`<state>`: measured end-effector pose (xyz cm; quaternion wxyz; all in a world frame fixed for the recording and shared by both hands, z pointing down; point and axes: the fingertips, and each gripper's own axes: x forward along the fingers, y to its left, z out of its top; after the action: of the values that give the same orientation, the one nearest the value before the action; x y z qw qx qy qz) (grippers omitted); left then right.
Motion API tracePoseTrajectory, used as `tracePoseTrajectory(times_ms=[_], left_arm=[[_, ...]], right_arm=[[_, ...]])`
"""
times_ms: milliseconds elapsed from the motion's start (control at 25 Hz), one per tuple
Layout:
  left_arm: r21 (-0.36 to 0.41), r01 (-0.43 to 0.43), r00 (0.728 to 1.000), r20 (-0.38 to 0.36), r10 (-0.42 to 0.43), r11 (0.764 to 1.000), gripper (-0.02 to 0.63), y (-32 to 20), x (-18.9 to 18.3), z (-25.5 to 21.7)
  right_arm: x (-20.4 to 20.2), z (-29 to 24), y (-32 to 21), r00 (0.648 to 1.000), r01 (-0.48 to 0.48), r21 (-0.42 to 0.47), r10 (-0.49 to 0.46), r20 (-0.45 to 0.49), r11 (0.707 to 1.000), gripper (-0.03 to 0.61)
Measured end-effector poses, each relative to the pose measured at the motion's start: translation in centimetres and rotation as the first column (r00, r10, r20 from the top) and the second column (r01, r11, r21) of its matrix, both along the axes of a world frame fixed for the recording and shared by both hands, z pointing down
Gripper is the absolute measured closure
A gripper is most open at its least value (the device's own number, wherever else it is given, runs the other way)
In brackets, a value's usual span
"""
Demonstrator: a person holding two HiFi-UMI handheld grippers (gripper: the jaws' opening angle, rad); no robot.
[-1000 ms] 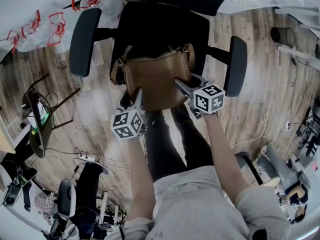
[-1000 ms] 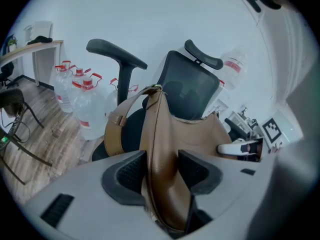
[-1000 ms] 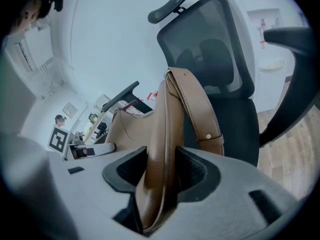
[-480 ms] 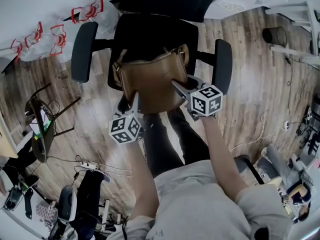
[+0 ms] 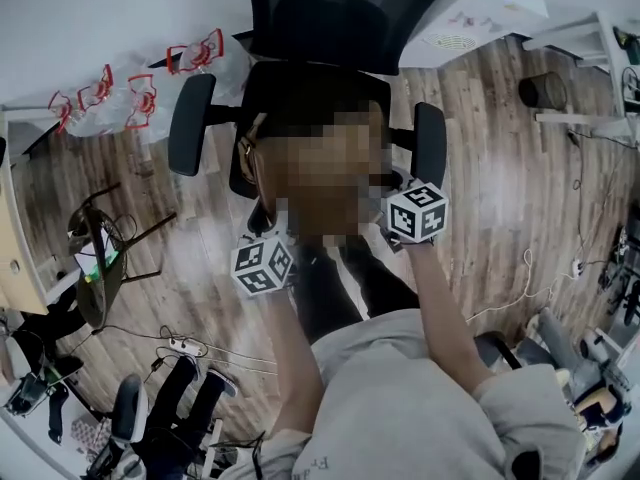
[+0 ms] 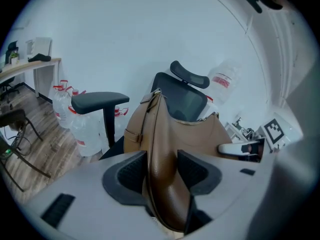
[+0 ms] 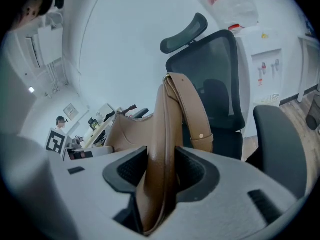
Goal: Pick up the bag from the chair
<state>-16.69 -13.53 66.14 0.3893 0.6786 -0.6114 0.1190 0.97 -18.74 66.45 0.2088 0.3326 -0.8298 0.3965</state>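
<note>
Your left gripper (image 6: 161, 174) and right gripper (image 7: 161, 176) each pinch one end of the brown bag (image 6: 200, 134) between their fingers (image 6: 125, 171); the chair (image 7: 212, 96) stands beyond the fingers.

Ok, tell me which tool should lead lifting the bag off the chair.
Neither leads: the left tool and the right tool are each shut on an opposite side edge of the bag, at similar depth. Raising both together, level, above the chair looks best.
</note>
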Motion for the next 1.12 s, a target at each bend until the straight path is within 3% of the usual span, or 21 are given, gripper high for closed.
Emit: tracePoseTrajectory(times_ms=[560,1120], left_arm=[[0.104,-0.017,1.000,-0.020,0.020,0.994,0.431,-1.7,2.1,-9.6],[0.226,-0.060,0.998,-0.010,0.064,0.972,0.440,-2.7,3.2,-16.3]], right_arm=[[2.4,-9.9,-1.6,0.999,-0.035,0.149,0.033,0.016,0.988,0.400],[3.9,-16.6,-2.1,0.996,-0.081,0.257,0.067,0.064,0.963,0.402]])
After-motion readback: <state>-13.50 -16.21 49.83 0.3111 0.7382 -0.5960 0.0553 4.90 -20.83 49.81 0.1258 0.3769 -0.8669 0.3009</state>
